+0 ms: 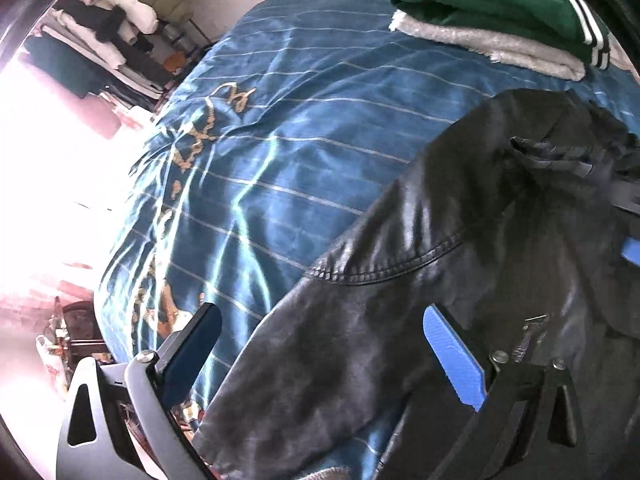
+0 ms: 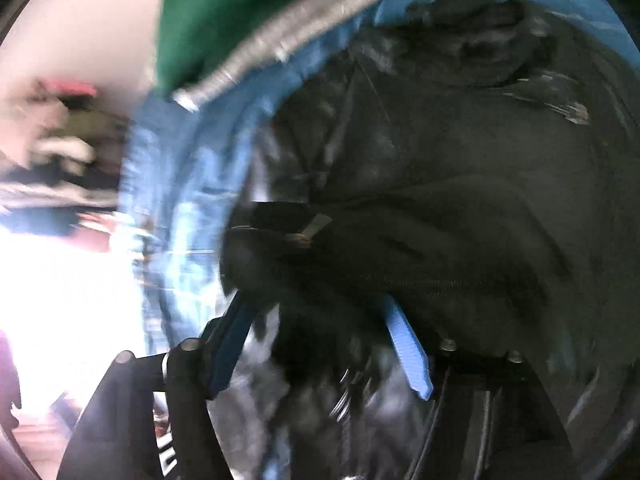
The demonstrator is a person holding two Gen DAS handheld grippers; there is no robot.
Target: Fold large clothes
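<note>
A black leather jacket lies on a blue striped bedspread, its sleeve running down toward the near edge. My left gripper is open, its blue fingers spread over the sleeve, holding nothing. My right gripper shows at the right edge of the left wrist view, at the jacket's bunched upper part. In the blurred right wrist view the right gripper has its blue fingers spread on either side of dark jacket fabric; a grip cannot be made out.
A folded green garment with white stripes and grey fleece lining lies at the far side of the bed, also in the right wrist view. Stacked clothes fill shelves at the left. Bright window glare is at the left.
</note>
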